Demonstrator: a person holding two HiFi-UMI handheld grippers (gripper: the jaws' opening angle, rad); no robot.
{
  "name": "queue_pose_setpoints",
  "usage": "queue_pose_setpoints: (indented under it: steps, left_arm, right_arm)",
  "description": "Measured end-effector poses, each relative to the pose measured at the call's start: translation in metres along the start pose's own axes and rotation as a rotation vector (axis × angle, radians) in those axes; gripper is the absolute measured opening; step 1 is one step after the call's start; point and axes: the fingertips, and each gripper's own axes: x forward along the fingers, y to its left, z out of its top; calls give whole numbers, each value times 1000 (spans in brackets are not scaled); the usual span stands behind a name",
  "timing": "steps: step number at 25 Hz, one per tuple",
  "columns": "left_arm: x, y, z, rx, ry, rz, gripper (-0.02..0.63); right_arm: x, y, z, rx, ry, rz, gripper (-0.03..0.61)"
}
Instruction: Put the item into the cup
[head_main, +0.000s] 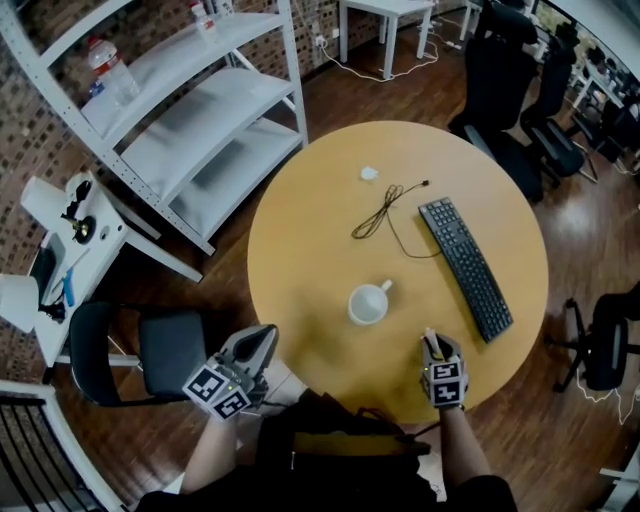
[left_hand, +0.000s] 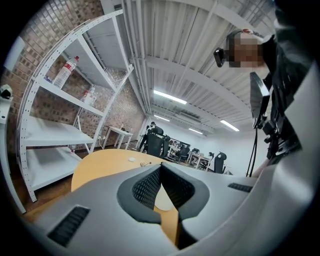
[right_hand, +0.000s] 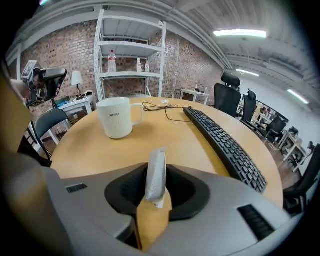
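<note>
Note the right gripper (head_main: 432, 346) at the near edge of the round wooden table (head_main: 300, 240), jaws pinched on a small white packet (right_hand: 155, 176) that stands upright between the pads. Locate the white cup (head_main: 368, 304) upright on the table ahead and to the left of that gripper, apart from the packet, with a black keyboard (head_main: 466, 266) to its right and a black cable (head_main: 378, 212) beyond. Note the left gripper (head_main: 264, 336) at the table's near-left edge, jaws pressed together on nothing.
</note>
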Motion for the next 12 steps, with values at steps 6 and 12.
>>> queue_pose_setpoints:
  steps: [6, 12]
  left_arm:
    - [9, -1, 12, 8, -47, -24, -5]
    - [4, 8, 19, 1, -104, -10, -5]
  right_arm:
    - [-25, 8, 67, -1, -154, 25, 80]
    - [-40, 36, 150, -37, -304, 107, 80]
